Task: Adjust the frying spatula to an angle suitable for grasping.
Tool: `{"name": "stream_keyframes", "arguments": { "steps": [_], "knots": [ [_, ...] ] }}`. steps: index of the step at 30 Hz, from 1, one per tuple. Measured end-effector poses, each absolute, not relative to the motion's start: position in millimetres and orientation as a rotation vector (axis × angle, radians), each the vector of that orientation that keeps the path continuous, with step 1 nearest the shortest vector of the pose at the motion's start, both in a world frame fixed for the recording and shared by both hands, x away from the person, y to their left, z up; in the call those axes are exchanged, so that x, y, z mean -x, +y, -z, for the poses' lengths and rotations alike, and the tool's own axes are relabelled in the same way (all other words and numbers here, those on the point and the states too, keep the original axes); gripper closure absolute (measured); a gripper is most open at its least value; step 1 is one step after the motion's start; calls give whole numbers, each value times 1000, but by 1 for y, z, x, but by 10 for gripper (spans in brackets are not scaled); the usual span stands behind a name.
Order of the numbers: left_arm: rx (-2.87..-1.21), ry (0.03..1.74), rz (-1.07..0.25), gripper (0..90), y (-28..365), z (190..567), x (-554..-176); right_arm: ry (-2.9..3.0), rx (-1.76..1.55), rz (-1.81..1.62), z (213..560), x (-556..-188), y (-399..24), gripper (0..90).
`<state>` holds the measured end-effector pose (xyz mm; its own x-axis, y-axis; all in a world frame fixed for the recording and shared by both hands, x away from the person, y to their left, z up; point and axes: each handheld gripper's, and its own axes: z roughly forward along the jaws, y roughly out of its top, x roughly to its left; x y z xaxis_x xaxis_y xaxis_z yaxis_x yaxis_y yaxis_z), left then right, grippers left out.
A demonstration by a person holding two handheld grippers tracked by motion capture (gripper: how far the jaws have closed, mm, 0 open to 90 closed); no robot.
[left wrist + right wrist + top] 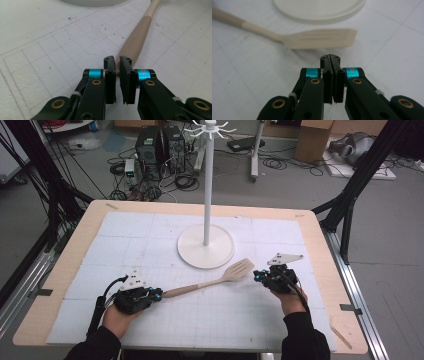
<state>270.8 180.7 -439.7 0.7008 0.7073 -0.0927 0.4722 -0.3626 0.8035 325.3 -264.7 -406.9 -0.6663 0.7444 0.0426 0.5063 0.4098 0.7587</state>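
A beige slotted spatula (215, 282) lies slantwise on the white gridded mat, head towards the right. My left gripper (160, 294) sits at the handle's near end. In the left gripper view its jaws (117, 60) stand together with only a thin slit, and the handle (136, 40) runs away from just behind the tips; I cannot tell whether they touch it. My right gripper (256, 275) rests just right of the spatula's head. In the right gripper view its jaws (330, 58) are pressed together and empty, with the head (319, 38) a little beyond them.
A white stand with a round base (206, 255) and a tall pole (206, 180) topped by hooks stands mid-table, just behind the spatula. The mat (150, 235) covers a wooden table (320, 240). Black frame legs, computers and cables are on the floor around it.
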Motion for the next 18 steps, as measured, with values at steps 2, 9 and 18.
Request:
{"name": "stream_keyframes", "arguments": {
  "steps": [2, 9, 18],
  "knots": [
    [-2035, 895, -349, 835, 180, 440, -270, 2319, -1129, -1142, 404, -329, -272, 891],
    [-2038, 896, -347, 834, 179, 440, -270, 2265, -1144, -1095, 409, -349, -274, 871],
    [-2032, 905, -343, 830, 180, 440, -271, 2349, -1089, -1083, 412, -360, -266, 892]
  ]
}}
